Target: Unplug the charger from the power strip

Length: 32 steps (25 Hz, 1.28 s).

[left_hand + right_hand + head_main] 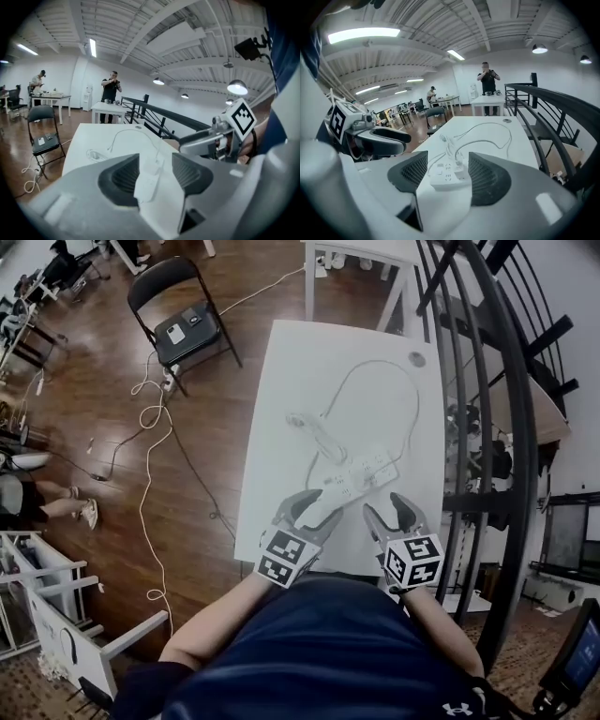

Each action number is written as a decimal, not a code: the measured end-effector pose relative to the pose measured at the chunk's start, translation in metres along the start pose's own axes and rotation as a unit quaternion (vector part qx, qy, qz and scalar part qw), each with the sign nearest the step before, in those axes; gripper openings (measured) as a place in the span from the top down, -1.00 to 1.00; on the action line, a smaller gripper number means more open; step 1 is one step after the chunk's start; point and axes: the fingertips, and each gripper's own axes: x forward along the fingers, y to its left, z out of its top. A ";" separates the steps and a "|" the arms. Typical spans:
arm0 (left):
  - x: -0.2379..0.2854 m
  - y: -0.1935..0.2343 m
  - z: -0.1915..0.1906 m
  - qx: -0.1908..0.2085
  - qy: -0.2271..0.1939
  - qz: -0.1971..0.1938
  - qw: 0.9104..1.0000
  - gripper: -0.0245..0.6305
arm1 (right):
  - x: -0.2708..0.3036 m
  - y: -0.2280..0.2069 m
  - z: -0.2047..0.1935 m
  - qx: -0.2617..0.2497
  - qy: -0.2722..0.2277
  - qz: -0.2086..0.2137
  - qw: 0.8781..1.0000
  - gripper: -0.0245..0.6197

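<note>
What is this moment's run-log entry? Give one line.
stage: pre-grasp | left claw: open, nothing gripped | right claw: open, nothing gripped | charger: plugged into power strip | surface: white table

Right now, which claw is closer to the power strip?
Left. The left claw straddles one end of the power strip; the right claw sits open just short of it.

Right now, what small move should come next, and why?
Probably lower the left tool onto the near end of the power strip and close on it. Both tools are open and empty, the strip lines up between the left one's jaws, and the charger is still plugged in, so steadying the strip first would let the right tool pull.
</note>
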 end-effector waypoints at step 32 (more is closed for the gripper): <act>0.116 0.025 -0.118 0.135 0.124 -0.029 0.983 0.26 | 0.117 -0.013 -0.052 -0.122 0.154 -0.041 0.980 0.48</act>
